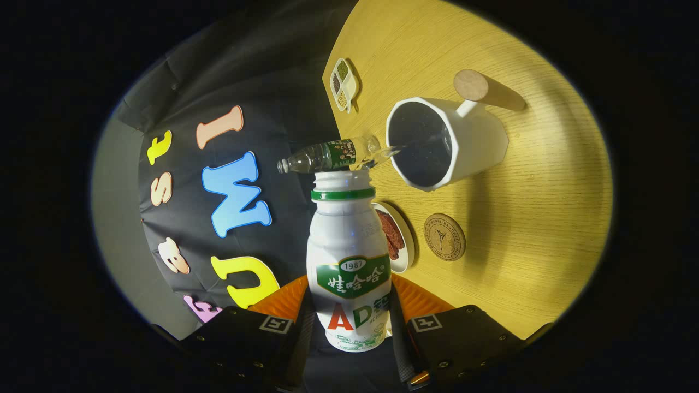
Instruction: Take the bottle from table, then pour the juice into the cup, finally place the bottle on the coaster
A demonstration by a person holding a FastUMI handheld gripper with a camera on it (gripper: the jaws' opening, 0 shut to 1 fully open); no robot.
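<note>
My gripper [349, 319] is shut on a white juice bottle [348, 245] with a green neck ring and a green label. Both fingers press on its lower body. The bottle's mouth [342, 177] is uncapped and points ahead, short of the cup. The whole view is rolled, so the table stands on edge beside the bottle. A white faceted cup [464, 144] with a wooden knob handle stands on the table beyond the bottle's mouth, its dark opening facing me. A round cork coaster [445, 237] lies nearer than the cup, beside the bottle's shoulder.
A small clear bottle [327, 156] with a green label stands between the juice bottle's mouth and the cup's rim. A white plate [408, 243] of red meat slices sits next to the coaster. A three-part seasoning dish [345, 84] lies further off on the yellow wooden table [540, 234].
</note>
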